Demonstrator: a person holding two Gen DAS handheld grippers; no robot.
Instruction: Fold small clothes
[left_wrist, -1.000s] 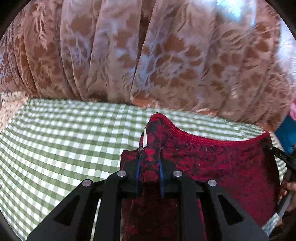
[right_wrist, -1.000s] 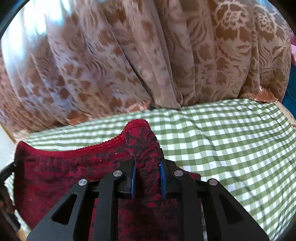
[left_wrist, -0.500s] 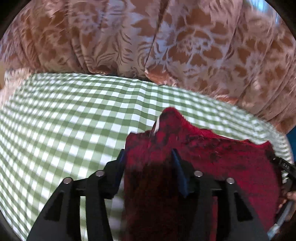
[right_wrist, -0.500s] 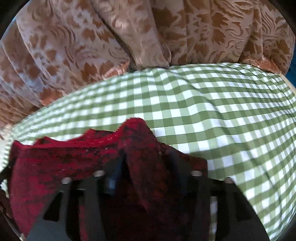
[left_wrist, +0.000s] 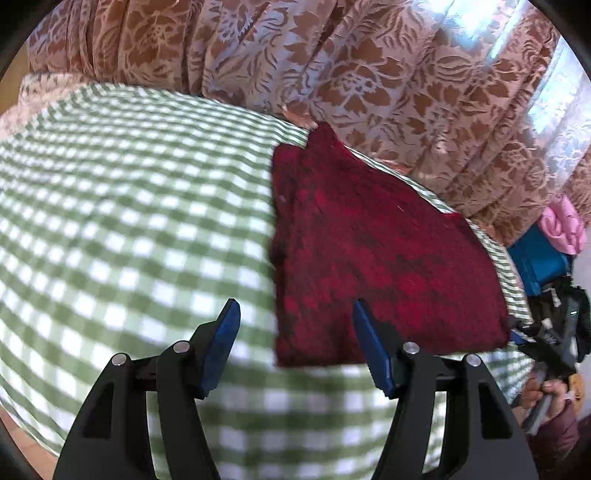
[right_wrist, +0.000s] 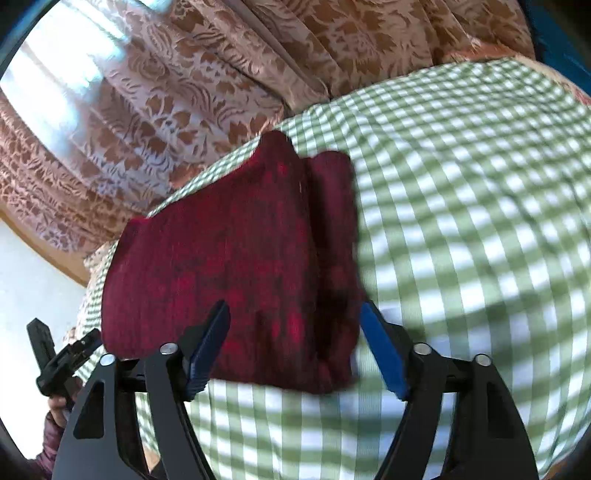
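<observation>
A small dark red patterned garment (left_wrist: 369, 251) lies folded flat on the green-and-white checked tablecloth (left_wrist: 129, 221), near the table's far edge. My left gripper (left_wrist: 294, 314) hovers just short of the garment's near left corner. Its jaws are opening, and the blue pads press on nothing. In the right wrist view the same garment (right_wrist: 240, 266) lies ahead of my right gripper (right_wrist: 293, 310). Its near edge shows between the jaws, which are closing a little but stand wide and clear of the cloth.
A brown-and-white floral curtain (left_wrist: 369, 74) hangs close behind the table. A pink bundle (left_wrist: 561, 225) on something blue (left_wrist: 539, 266) sits past the table's right end. A person's hand (left_wrist: 546, 391) holds the other gripper at the right edge.
Both grippers let go of the garment's raised edge and pulled back towards me. The garment dropped and now lies flat on the tablecloth. Both jaws went from shut to wide.
</observation>
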